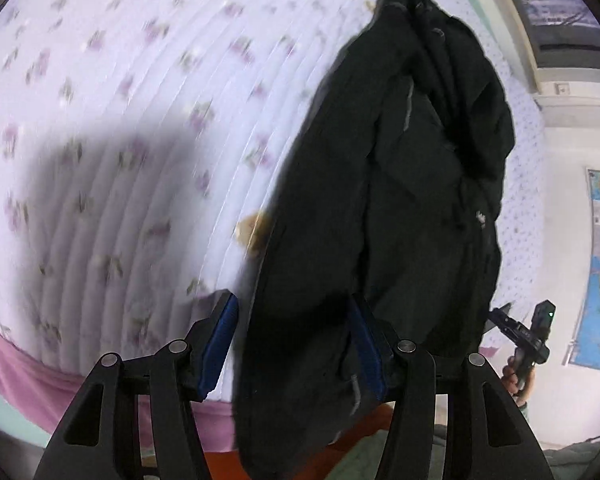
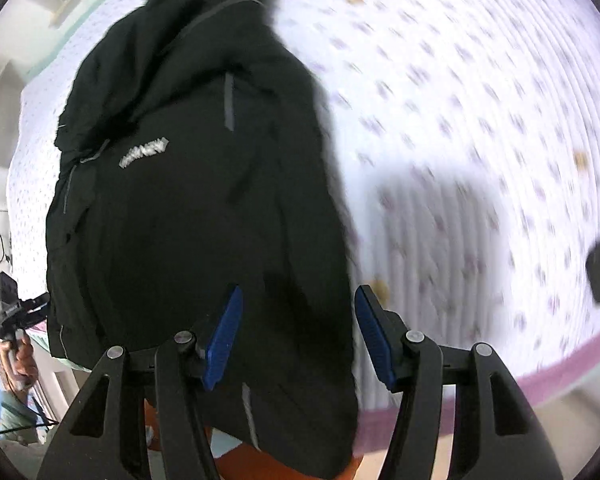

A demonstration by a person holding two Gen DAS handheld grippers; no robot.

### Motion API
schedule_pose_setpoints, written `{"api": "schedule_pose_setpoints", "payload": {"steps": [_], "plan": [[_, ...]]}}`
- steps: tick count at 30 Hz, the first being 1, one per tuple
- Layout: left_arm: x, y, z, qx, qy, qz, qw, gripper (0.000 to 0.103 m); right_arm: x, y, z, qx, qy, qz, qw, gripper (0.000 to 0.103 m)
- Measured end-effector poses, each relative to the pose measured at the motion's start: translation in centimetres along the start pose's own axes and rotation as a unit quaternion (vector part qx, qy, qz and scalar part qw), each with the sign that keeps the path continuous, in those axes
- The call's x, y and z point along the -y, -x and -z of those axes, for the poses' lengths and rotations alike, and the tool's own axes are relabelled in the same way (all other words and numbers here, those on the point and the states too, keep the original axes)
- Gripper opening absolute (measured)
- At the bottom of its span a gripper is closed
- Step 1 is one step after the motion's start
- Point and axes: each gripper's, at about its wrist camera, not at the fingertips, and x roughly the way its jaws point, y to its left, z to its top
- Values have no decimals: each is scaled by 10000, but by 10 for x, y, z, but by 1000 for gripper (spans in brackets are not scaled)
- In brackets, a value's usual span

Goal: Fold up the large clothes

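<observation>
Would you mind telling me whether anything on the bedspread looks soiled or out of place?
Yes: the floral bedspread carries several brownish stains, one right beside the black jacket, which lies bunched rather than flat.

Black jacket (image 1: 384, 216) blocks the middle; floral quilt (image 1: 120, 120) beside it lies open

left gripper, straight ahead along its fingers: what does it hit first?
Most likely the black jacket: its cloth already lies between the open fingers of the left gripper and runs forward along that line. Beyond it is the floral bedspread. Depth is unclear in the blurred fisheye.
</observation>
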Motion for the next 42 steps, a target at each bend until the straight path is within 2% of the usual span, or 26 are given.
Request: {"api": "schedule_pose_setpoints", "payload": {"steps": [5,9,11,12,13,14,17,20,22,24,26,27,29,31,32,33,34,35,36,42], "plan": [[-4,5,5,92,86,23,9999,58,5,-21,15,-302,-108,-121,9994,62],[0,0,3,-43,-160,-264,9995,58,-2,-42,20,-475,-131,-19,9988,61],[11,-6,-1,-122,-253,-499,9984,57,-6,-42,20,-412,-170,-107,9989,50],[20,-5,-1,-117,-355,-435,9984,56,-10,-38,20,-370,-142,-155,9991,46],[27,-3,-1,-129,-410,-248,9988,56,-18,-32,19,-288,-71,-277,9992,46],[37,1,0,-143,-473,214,9985,56,-26,-20,19,-167,41,-560,9983,46],[61,15,3,-19,-669,1349,9886,56,-42,-1,19,28,305,-1023,9943,46],[57,8,0,-49,-509,1719,9838,56,-45,-12,18,-110,374,-985,9944,46],[46,-3,3,-171,-261,1603,9866,56,-41,-25,20,-285,352,-817,9956,45],[39,-8,12,-327,-216,1433,9889,56,-33,-34,26,-467,306,-690,9960,45],[36,-12,27,-540,-275,1053,9926,56,-26,-41,36,-715,284,-457,9960,47],[35,-14,34,-668,-296,915,9931,56,-21,-43,44,-851,242,-466,9950,52],[32,-20,49,-886,-270,657,9935,56,-17,-44,59,-967,206,-489,9939,53],[33,-25,56,-934,-229,536,9939,56,-15,-44,63,-1005,116,-588,9931,54],[36,-27,56,-874,-216,459,9949,41,-14,-43,64,-983,56,-645,9931,54],[39,-27,54,-824,-195,458,9954,17,-15,-41,64,-986,41,-658,9929,51],[46,-28,48,-792,-140,647,9947,11,-17,-39,64,-977,39,-678,9929,32],[50,-25,43,-732,-160,741,9944,10,-19,-34,59,-889,-7,-870,9922,22],[56,-20,38,-630,-241,797,9945,10,-17,-24,55,-783,-1,-897,9929,17],[97,36,-9,101,-523,1602,9857,10,-31,38,7,56,-14,-1190,9929,14]]}}
